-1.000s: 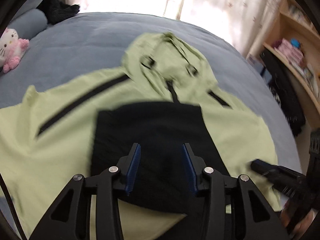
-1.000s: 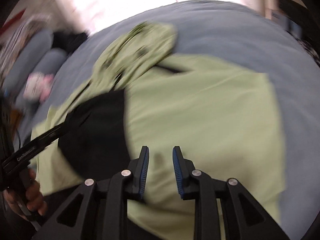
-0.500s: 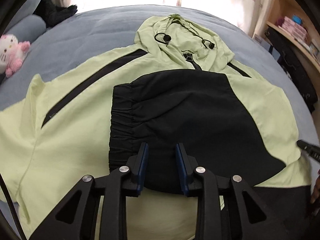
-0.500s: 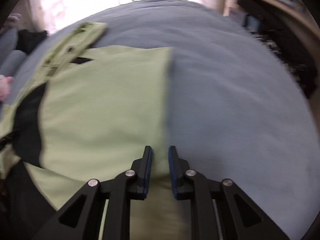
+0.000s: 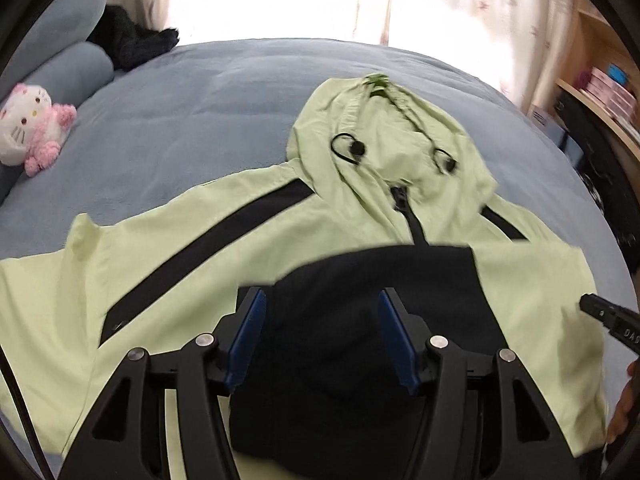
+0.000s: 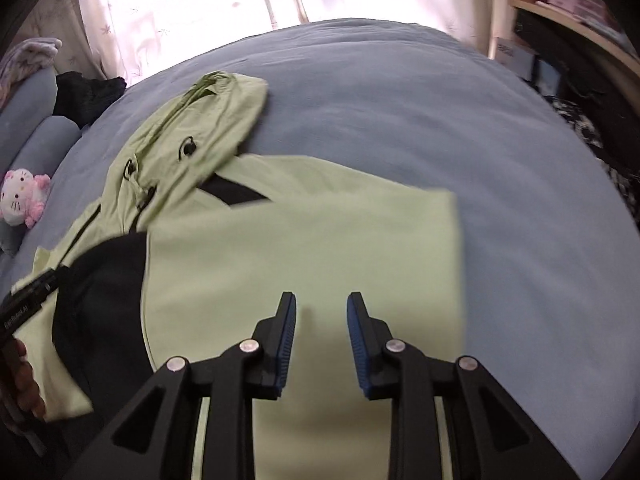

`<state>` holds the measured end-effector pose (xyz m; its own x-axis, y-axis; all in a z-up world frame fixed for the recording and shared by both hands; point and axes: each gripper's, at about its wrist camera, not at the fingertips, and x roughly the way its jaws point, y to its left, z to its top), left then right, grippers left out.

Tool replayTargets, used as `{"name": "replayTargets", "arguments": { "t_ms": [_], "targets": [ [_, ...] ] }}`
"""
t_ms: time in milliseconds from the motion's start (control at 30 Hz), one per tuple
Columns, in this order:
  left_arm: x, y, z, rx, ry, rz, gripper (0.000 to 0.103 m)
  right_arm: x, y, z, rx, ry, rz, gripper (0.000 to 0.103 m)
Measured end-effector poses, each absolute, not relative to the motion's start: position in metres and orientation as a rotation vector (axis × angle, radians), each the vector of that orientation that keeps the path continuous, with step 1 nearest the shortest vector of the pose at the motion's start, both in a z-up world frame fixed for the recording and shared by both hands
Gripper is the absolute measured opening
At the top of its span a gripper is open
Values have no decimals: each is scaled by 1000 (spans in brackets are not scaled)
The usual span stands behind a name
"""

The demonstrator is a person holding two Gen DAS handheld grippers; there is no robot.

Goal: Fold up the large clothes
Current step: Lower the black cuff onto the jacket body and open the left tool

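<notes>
Change since earlier frames: left hand-held gripper (image 5: 320, 332) has just been opening its jaws, which were nearly together half a second ago over the black panel (image 5: 360, 320); nothing is pinched between them, the cloth lies below. The right hand-held gripper (image 6: 322, 340) has swung back from the jacket's side edge to a spot over its pale green body
Left wrist view, task item: pale green hooded jacket (image 5: 168, 280) spread front-up on the blue bed (image 5: 200, 92)
Left wrist view, long axis: runs away from the camera, hood (image 5: 384, 136) at the far end, zip (image 5: 408, 216) down the midline, hem end nearest
Left wrist view, sleeve: one sleeve with a black stripe (image 5: 208, 248) stretches out to the picture's left, still unfolded
Left wrist view, gripper state: jaws apart, holding nothing, poised above the black panel
Left wrist view, bystanders: plush toy (image 5: 32, 128) at the far left of the bed; shelf (image 5: 600, 92) at right
Right wrist view, task item: same jacket (image 6: 304, 248), its folded-in side ending in a straight edge (image 6: 456, 264) to the right of the jaws
Right wrist view, gripper state: jaws narrowly parted, gripping nothing, above plain green cloth
Right wrist view, other tool: the left gripper's tip shows at the left margin by the black panel (image 6: 100, 304)
Deciding relation (judgement): the unfolded sleeve lies on the left gripper's side, well off from the right one, so the left hand is the nearer for that fold
</notes>
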<state>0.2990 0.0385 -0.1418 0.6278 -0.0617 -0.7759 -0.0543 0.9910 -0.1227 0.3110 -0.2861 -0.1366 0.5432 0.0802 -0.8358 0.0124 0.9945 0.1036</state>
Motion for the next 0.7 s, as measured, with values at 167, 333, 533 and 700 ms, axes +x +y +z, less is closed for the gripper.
{"name": "replayTargets", "arguments": {
  "t_ms": [167, 333, 533, 700],
  "targets": [
    [323, 41, -156, -131, 914, 28, 57, 356, -283, -157, 87, 992, 9, 26],
    [331, 53, -174, -20, 921, 80, 57, 355, -330, -167, 42, 972, -150, 25],
    [326, 65, -176, -16, 892, 50, 57, 325, -390, -169, 108, 988, -218, 25],
    [323, 61, -170, -3, 897, 66, 57, 317, -393, -166, 118, 999, -231, 25]
  ]
}}
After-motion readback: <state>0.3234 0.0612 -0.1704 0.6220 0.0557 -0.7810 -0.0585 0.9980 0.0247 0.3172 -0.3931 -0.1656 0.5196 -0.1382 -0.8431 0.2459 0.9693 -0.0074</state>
